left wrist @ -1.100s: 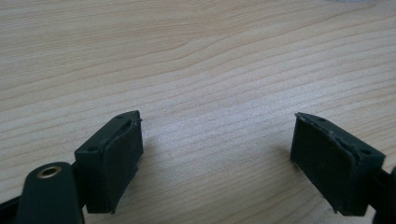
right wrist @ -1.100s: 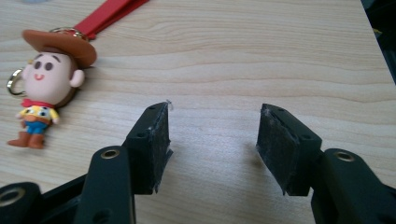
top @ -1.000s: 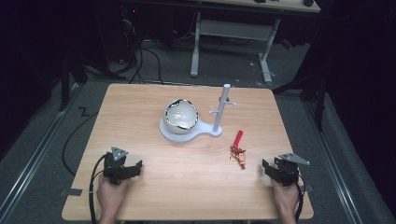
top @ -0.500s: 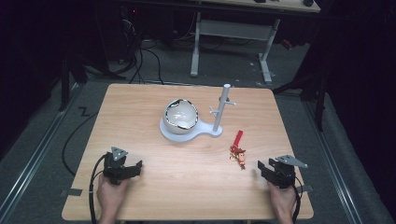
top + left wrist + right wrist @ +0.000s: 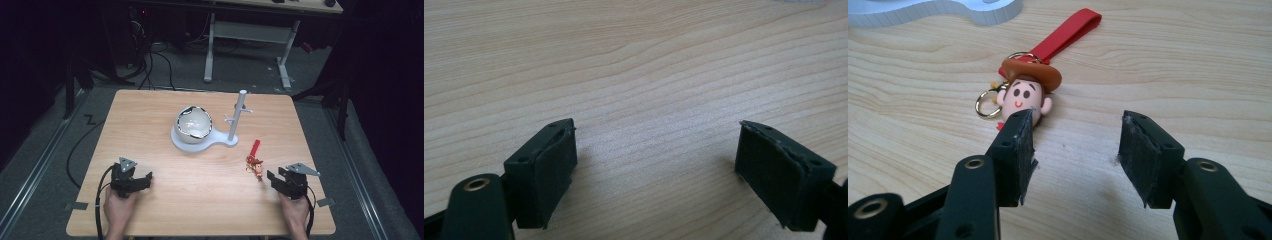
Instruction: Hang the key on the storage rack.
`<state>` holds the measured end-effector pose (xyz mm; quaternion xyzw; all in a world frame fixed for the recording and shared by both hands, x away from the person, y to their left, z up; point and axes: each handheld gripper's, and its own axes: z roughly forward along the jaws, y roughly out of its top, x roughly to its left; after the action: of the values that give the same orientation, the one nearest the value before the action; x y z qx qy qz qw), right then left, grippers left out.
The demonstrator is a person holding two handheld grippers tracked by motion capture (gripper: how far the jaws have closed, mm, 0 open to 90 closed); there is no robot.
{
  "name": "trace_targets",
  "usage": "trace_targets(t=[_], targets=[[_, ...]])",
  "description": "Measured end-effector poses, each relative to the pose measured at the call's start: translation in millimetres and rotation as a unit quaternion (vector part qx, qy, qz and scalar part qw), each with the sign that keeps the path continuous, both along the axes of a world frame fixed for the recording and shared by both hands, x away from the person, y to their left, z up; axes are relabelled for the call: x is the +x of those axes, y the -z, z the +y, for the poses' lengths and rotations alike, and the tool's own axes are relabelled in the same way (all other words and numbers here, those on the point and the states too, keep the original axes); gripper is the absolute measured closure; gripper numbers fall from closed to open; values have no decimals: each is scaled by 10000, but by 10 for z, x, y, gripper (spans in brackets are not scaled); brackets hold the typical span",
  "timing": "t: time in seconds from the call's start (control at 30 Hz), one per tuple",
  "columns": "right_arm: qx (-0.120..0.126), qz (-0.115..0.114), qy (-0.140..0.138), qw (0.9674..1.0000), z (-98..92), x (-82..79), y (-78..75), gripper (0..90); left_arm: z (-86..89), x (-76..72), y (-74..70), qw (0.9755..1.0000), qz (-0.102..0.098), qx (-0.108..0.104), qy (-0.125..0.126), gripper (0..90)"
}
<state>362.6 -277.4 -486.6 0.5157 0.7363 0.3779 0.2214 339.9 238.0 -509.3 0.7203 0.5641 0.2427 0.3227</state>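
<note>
A keychain (image 5: 255, 162) with a cowboy-hat figure head and a red strap lies on the wooden table, right of centre. My right gripper (image 5: 275, 176) sits just right of it, low over the table. In the right gripper view the figure (image 5: 1027, 91) lies just beyond the left jaw's tip. The right gripper (image 5: 1078, 135) is open; its jaws have just been closing a little, with only bare wood between them. My left gripper (image 5: 144, 179) rests at the front left, and in its own view it (image 5: 656, 150) stands wide open over bare wood.
A white stand (image 5: 220, 143) at mid-table carries a cracked white bowl (image 5: 194, 122) and an upright pegged post (image 5: 239, 112). Its base edge (image 5: 948, 10) lies beyond the keychain. Dark floor, cables and a desk frame surround the table (image 5: 150, 115).
My right gripper has slid left toward the keychain, its jaws a little narrower. The left gripper and the keychain have stayed put.
</note>
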Motion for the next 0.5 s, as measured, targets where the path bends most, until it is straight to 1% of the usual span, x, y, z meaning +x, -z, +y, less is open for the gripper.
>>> trace_targets(t=[0.37,0.5], targets=[[76,39,-93,9999,143,100,-15,489,0,0,0,10000,0,-1,1,172],[135,152,-116,9997,209,154,25,493,0,0,0,10000,0,0,1,172]])
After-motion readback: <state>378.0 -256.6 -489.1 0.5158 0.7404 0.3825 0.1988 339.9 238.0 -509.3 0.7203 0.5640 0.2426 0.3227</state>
